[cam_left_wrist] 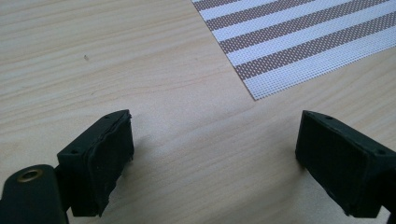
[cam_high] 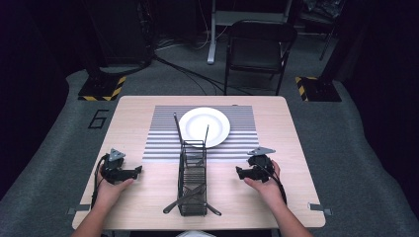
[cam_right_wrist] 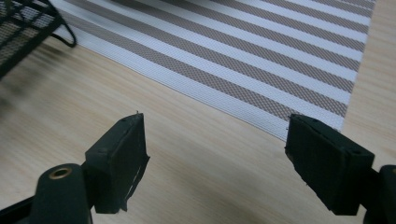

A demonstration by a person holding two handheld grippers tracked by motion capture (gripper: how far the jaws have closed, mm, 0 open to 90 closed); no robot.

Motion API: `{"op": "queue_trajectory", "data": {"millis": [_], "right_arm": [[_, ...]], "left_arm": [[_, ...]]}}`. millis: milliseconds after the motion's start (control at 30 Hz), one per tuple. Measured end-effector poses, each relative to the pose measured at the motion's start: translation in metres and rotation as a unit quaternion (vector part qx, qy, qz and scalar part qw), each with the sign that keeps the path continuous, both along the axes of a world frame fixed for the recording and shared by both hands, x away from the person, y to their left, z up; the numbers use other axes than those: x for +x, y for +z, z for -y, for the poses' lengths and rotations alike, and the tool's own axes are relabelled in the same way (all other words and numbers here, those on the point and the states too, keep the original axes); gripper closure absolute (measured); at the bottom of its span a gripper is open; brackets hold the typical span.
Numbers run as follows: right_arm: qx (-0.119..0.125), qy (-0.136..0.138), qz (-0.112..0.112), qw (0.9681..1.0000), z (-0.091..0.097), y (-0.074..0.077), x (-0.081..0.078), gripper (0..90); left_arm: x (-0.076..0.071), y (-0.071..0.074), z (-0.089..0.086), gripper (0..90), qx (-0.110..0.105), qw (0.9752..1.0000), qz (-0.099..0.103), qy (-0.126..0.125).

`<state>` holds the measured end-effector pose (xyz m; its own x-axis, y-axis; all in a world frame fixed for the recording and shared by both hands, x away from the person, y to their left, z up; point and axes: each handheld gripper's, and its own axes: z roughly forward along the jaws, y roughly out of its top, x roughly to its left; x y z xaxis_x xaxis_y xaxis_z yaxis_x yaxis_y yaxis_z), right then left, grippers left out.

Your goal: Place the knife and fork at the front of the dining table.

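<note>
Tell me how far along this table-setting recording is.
Done: white round plate sits on the striped placemat. In hand: nothing; left gripper and right gripper are open on either side of the black wire-mesh caddy. Left: the dark utensils still lie in the caddy, likely bound for the placemat.

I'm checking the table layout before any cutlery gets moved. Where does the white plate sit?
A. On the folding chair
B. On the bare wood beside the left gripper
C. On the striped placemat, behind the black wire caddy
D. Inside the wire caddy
C: in the high view the white plate rests on the striped placemat, just beyond the far end of the black wire caddy, apart from both grippers.
</note>
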<state>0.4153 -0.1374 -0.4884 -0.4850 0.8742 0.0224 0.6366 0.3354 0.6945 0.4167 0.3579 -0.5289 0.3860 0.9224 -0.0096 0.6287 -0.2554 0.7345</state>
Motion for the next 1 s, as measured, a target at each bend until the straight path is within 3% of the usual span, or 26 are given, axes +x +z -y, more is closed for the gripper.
{"op": "queue_trajectory", "data": {"millis": [33,167,200,600,1000], "right_arm": [[-0.002,0.013,0.004,0.9999,-0.004,0.006,0.001,20.3],[0.005,0.019,0.005,0.9998,-0.009,0.016,0.002,20.9],[0.005,0.029,0.013,0.9995,-0.013,0.024,0.003,21.2],[0.011,0.075,0.037,0.9965,-0.040,0.065,0.007,26.6],[0.028,0.111,0.033,0.9929,-0.067,0.083,0.013,36.0]], "left_arm": [[0.000,0.000,0.000,11.2,0.000,1.0000,0.000,0.000],[0.000,0.000,0.000,11.2,0.000,1.0000,0.000,0.000],[0.000,0.000,0.000,11.1,0.000,1.0000,-0.001,-0.001],[0.001,0.000,0.001,11.1,0.001,1.0000,0.003,-0.002],[0.001,0.000,0.002,11.2,0.001,1.0000,0.001,-0.006]]}}
